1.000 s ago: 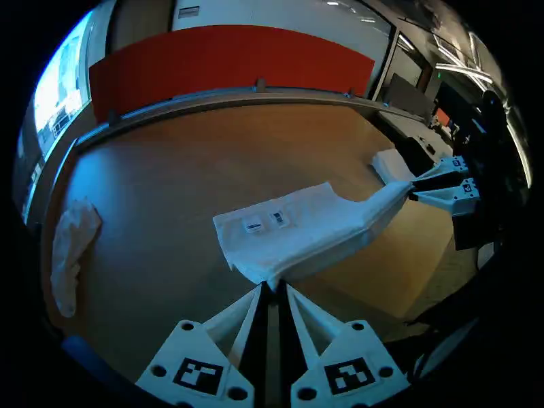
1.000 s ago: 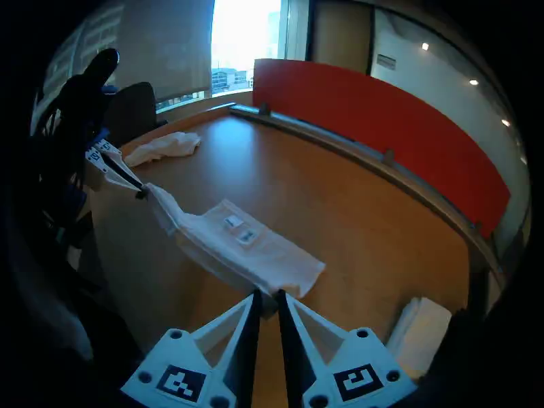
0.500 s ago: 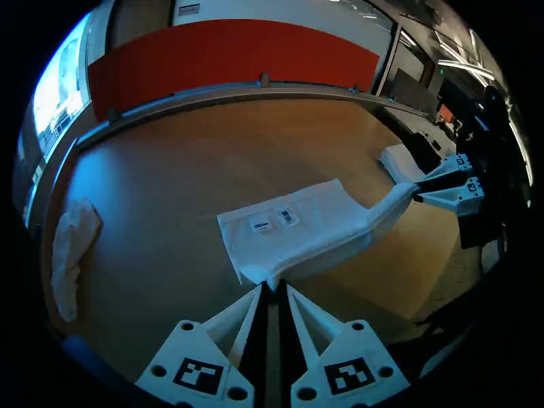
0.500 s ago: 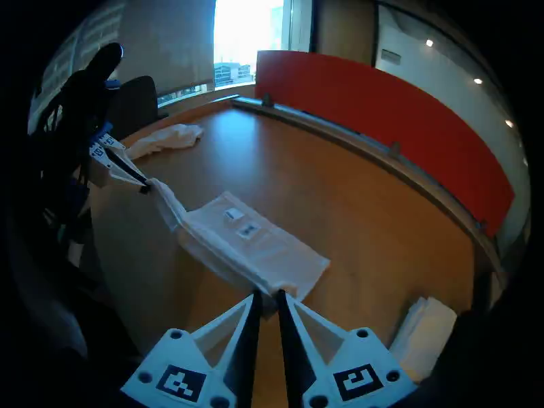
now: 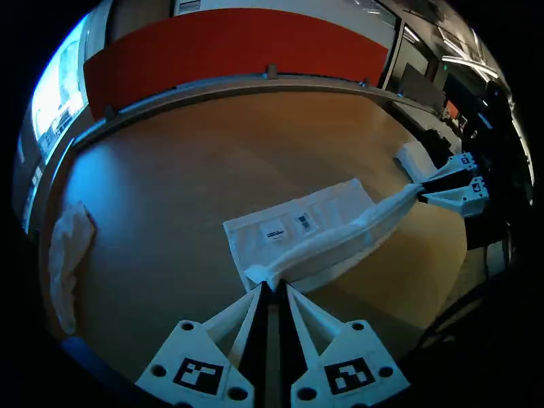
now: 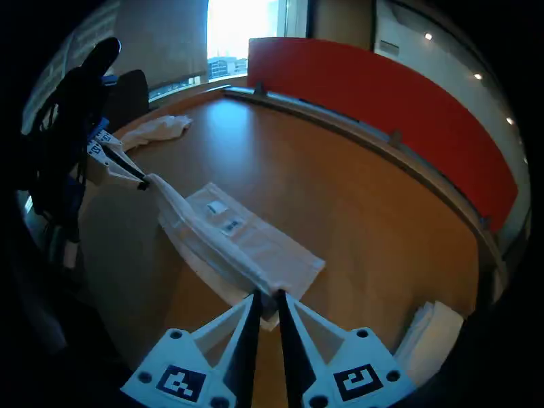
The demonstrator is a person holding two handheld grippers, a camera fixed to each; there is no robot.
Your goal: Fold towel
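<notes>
The towel (image 5: 306, 228), on the worktop (image 5: 190, 156), is pinched at its near edge by the closed left claw (image 5: 275, 285) and the closed right claw (image 6: 266, 296). That edge has been pulled taut and carried toward 12 o'clock since a moment ago, so the fold is judged underway.

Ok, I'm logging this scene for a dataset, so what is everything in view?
white rectangular cloth towel: one, white with two small labels, mid-table, one long edge lifted between both grippers
crumpled white cloth: one, white, near a table edge, apart from the towel
stack of folded white towels: one, white, near another table edge
wooden table: one, brown, under all three
red partition panel: one, red, along the table's far side
dark office chair: one, black, beyond the crumpled cloth
window: one, bright, behind the table
left gripper: white, shut on the towel's edge
right gripper: white, shut on the same edge
</notes>
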